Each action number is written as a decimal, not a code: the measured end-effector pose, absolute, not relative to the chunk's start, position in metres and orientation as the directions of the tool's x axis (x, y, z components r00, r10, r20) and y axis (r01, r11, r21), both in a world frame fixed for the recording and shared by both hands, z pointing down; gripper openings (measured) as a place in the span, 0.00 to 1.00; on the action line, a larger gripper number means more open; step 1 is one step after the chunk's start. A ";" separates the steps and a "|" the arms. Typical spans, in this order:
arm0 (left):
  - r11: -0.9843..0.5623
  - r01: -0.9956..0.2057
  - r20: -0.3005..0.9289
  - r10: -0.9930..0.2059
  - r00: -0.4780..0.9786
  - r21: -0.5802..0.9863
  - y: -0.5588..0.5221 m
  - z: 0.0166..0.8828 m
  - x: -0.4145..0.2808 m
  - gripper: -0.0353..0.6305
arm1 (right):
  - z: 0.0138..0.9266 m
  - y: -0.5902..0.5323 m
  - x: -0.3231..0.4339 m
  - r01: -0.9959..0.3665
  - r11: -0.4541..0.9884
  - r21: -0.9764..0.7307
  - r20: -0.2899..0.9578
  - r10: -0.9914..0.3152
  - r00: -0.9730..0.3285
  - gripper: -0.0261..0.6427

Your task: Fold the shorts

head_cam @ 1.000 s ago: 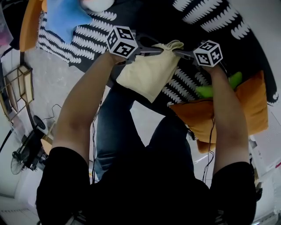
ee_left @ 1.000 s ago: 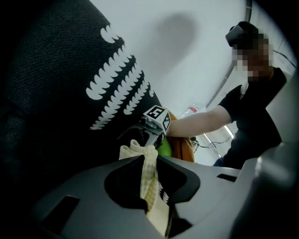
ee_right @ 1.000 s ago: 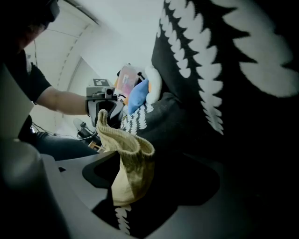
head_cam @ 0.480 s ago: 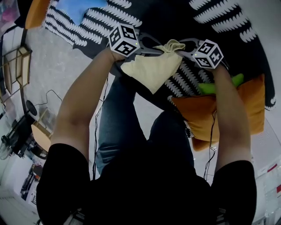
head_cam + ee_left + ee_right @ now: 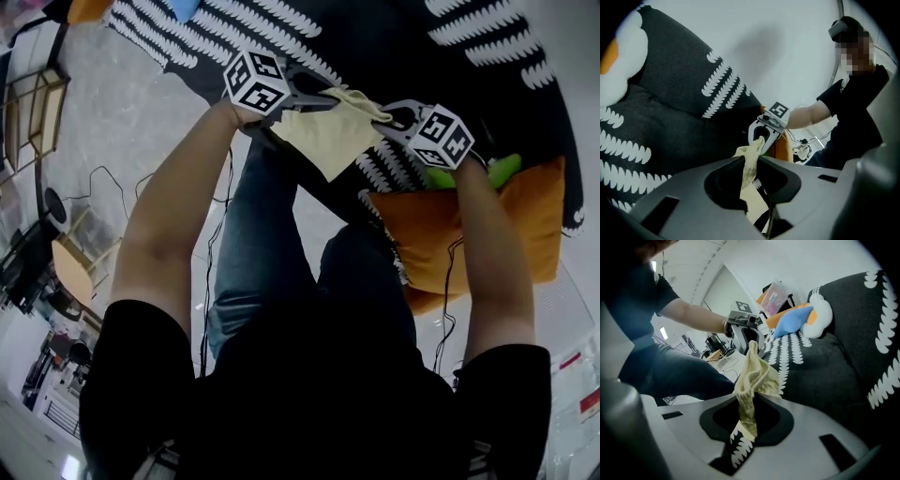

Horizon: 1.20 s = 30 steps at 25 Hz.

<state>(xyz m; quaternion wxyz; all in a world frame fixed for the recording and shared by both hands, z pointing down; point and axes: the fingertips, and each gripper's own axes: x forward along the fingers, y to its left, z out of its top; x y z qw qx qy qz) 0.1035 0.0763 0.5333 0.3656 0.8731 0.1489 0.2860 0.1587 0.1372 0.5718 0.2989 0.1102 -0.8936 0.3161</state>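
The pale yellow shorts (image 5: 330, 136) hang stretched between my two grippers above the black patterned sofa. My left gripper (image 5: 326, 97) is shut on their left upper edge. My right gripper (image 5: 382, 111) holds the right upper corner, its jaws closing with the cloth between them. In the left gripper view the shorts (image 5: 751, 161) run from my left gripper (image 5: 749, 180) across to the right gripper (image 5: 761, 136). In the right gripper view the bunched shorts (image 5: 754, 376) rise out of my right gripper (image 5: 744, 425) toward the left gripper (image 5: 747, 341).
A black sofa cover with white leaf print (image 5: 375, 37) lies under the grippers. An orange cushion (image 5: 469, 234) and a green item (image 5: 502, 171) sit at the right. A blue cushion (image 5: 790, 319) and a white plush (image 5: 821, 315) lie farther along. The person's jeans-clad legs (image 5: 272, 244) are below.
The right gripper has rolled and its jaws have come together on the shorts' corner. Both grippers have shifted with the cloth, which now hangs shorter between them.
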 end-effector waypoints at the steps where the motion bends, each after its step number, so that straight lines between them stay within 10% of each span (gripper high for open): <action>1: -0.696 0.041 0.401 0.460 0.793 0.717 0.078 0.537 0.098 0.19 | 0.571 0.141 0.153 -0.379 0.783 -0.494 0.606 -0.002 -0.795 0.13; 30: -0.800 -0.182 0.629 0.285 0.723 0.572 0.116 0.639 -0.044 0.22 | 0.642 0.206 0.003 -0.361 0.884 -0.298 0.786 0.012 -0.619 0.11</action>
